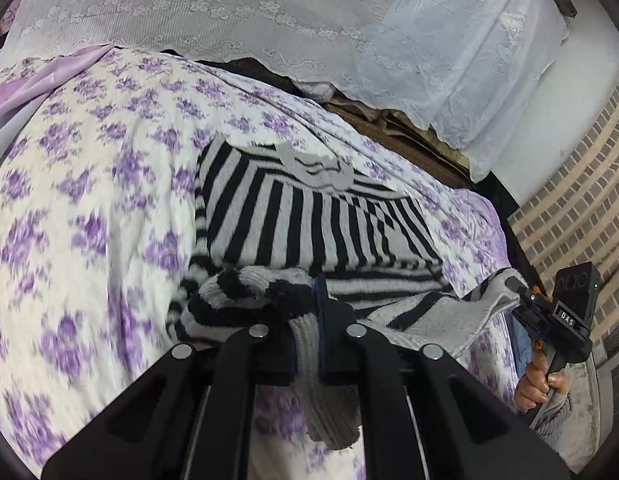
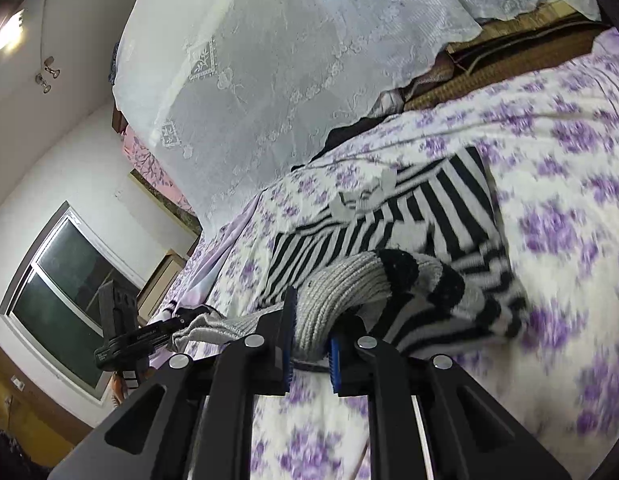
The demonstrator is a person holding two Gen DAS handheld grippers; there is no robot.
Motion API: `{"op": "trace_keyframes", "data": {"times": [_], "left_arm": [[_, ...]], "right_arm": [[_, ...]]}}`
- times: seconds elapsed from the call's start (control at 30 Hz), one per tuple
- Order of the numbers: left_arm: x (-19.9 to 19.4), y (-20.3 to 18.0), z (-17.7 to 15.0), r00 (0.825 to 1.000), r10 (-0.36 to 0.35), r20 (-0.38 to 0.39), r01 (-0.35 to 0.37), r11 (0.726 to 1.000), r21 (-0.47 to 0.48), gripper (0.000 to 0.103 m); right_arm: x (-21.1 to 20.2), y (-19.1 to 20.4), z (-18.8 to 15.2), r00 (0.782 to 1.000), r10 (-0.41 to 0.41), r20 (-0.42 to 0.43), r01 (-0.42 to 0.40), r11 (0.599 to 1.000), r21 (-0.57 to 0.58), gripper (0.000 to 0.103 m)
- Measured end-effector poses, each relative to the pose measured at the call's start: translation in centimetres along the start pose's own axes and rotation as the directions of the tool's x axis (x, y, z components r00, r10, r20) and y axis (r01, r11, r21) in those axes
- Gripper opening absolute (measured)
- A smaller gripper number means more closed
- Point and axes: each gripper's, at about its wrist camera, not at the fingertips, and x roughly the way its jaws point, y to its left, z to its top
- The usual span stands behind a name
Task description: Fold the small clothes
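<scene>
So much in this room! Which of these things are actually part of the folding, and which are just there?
Part of the folding:
- striped sweater, partly folded on the bed
- left gripper, clamped on its grey ribbed hem
- right gripper, clamped on the hem too
- floral bedspread, the work surface

Just there:
- white lace cloth
- window
- brick-pattern wall

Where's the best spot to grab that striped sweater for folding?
Grip the striped sweater by its grey ribbed hem, from the near side, one corner per gripper. That edge is thick and lifts clear of the bedspread; the left gripper and right gripper hold it there.
</scene>
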Motion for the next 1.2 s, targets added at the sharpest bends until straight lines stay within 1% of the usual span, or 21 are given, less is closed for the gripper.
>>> {"op": "trace_keyframes", "data": {"times": [0.3, 0.57, 0.63, 0.73, 0.8, 0.83, 0.9, 0.93, 0.97, 1.0, 1.03, 1.07, 1.1, 1.13, 1.17, 1.2], "left_arm": [[3.3, 0.8, 5.7, 0.999, 0.038, 0.039, -0.038, 0.999, -0.017, 0.007], [7.6, 2.4, 10.6, 0.995, 0.090, 0.048, -0.087, 0.995, -0.052, 0.007], [8.9, 3.1, 11.2, 0.994, 0.099, 0.042, -0.097, 0.993, -0.066, 0.007], [11.6, 4.9, 11.8, 0.995, 0.096, 0.002, -0.095, 0.989, -0.112, 0.007], [13.9, 6.5, 11.6, 0.994, 0.101, -0.037, -0.106, 0.981, -0.160, 0.015], [14.7, 7.0, 11.3, 0.994, 0.102, -0.050, -0.109, 0.979, -0.173, 0.017], [15.9, 8.0, 10.8, 0.994, 0.089, -0.067, -0.101, 0.976, -0.194, 0.019], [16.0, 8.2, 10.8, 0.995, 0.075, -0.070, -0.087, 0.976, -0.199, 0.019], [15.6, 8.1, 10.9, 0.996, 0.064, -0.068, -0.076, 0.977, -0.197, 0.021], [14.8, 7.8, 11.2, 0.998, 0.051, -0.049, -0.059, 0.980, -0.192, 0.030], [13.9, 7.6, 11.4, 0.999, 0.048, -0.021, -0.051, 0.981, -0.189, 0.039], [13.0, 7.3, 11.6, 0.999, 0.048, 0.016, -0.044, 0.982, -0.185, 0.061], [11.5, 7.0, 11.7, 0.994, 0.069, 0.079, -0.054, 0.982, -0.179, 0.086], [10.5, 6.7, 11.8, 0.984, 0.119, 0.131, -0.095, 0.979, -0.178, 0.097], [9.4, 6.4, 11.7, 0.969, 0.170, 0.180, -0.139, 0.975, -0.174, 0.098], [8.7, 6.0, 11.8, 0.956, 0.204, 0.212, -0.174, 0.973, -0.153, 0.098]], "right_arm": [[4.2, -0.6, 6.0, 0.999, -0.022, 0.044, 0.023, 0.999, -0.027, 0.014], [10.2, -3.0, 11.3, 0.997, -0.043, 0.058, 0.044, 0.999, -0.006, 0.014], [12.1, -4.0, 12.2, 0.997, -0.054, 0.050, 0.054, 0.999, 0.009, 0.014], [14.8, -5.9, 12.9, 0.996, -0.080, 0.031, 0.079, 0.996, 0.041, 0.014], [16.7, -7.7, 13.1, 0.994, -0.106, 0.007, 0.105, 0.992, 0.070, 0.015], [17.8, -8.8, 13.2, 0.992, -0.123, -0.010, 0.123, 0.988, 0.089, 0.018], [19.3, -11.5, 12.7, 0.992, -0.119, -0.039, 0.124, 0.981, 0.151, 0.020], [19.5, -12.0, 12.5, 0.993, -0.110, -0.046, 0.116, 0.979, 0.169, 0.021], [19.3, -12.3, 12.4, 0.995, -0.091, -0.047, 0.098, 0.978, 0.183, 0.024], [18.8, -12.0, 12.6, 0.997, -0.070, -0.032, 0.074, 0.981, 0.181, 0.028], [18.3, -11.7, 12.6, 0.998, -0.058, -0.013, 0.060, 0.983, 0.172, 0.039], [17.3, -11.0, 12.8, 0.999, -0.042, 0.030, 0.037, 0.988, 0.151, 0.052], [16.5, -10.5, 12.9, 0.997, -0.032, 0.067, 0.023, 0.991, 0.134, 0.061], [15.4, -9.8, 13.1, 0.991, -0.035, 0.130, 0.021, 0.994, 0.107, 0.073], [14.4, -9.3, 13.2, 0.983, -0.046, 0.177, 0.032, 0.996, 0.084, 0.074], [13.9, -9.1, 13.2, 0.979, -0.056, 0.197, 0.043, 0.997, 0.071, 0.074]]}}
